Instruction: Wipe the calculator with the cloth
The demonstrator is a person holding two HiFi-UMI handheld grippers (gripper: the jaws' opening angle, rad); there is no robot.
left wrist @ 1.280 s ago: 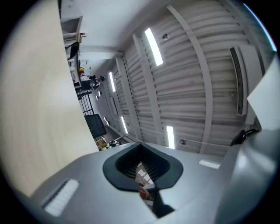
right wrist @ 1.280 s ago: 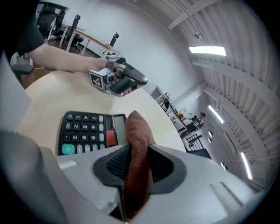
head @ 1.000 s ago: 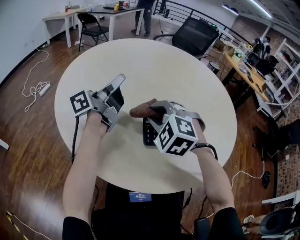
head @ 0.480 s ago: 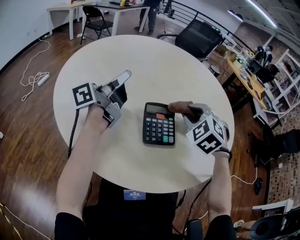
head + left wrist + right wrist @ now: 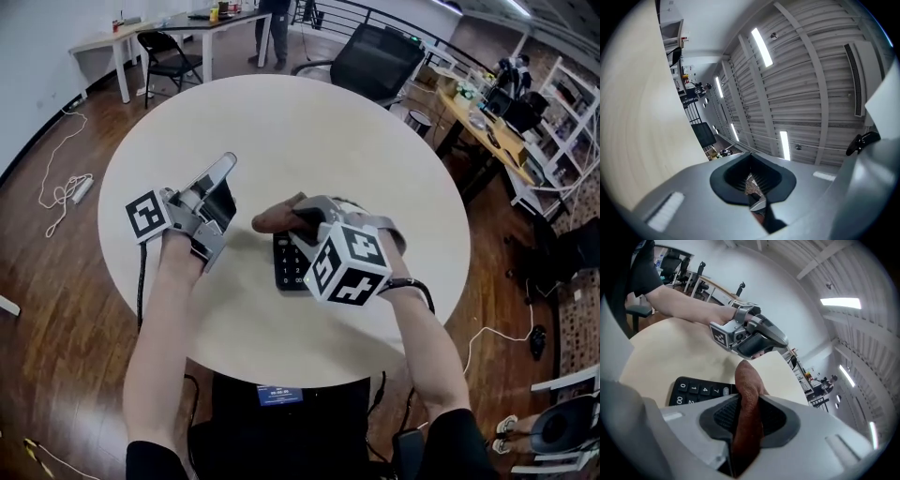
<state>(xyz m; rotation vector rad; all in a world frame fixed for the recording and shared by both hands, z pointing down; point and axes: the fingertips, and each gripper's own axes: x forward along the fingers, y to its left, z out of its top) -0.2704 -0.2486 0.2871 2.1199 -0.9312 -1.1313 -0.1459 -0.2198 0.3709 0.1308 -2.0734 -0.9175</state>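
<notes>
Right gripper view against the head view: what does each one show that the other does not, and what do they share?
Only the right gripper view shows the right gripper with its jaws closed on the brown cloth, and the digits on the calculator keys. Only the head view shows the whole round table and the marker cube on the right gripper. Both show the cloth, the calculator, the table and the left gripper.

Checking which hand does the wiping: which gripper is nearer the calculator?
Right. The right gripper, clamping the brown cloth, is over the calculator; the left gripper sits apart, to its left.
</notes>
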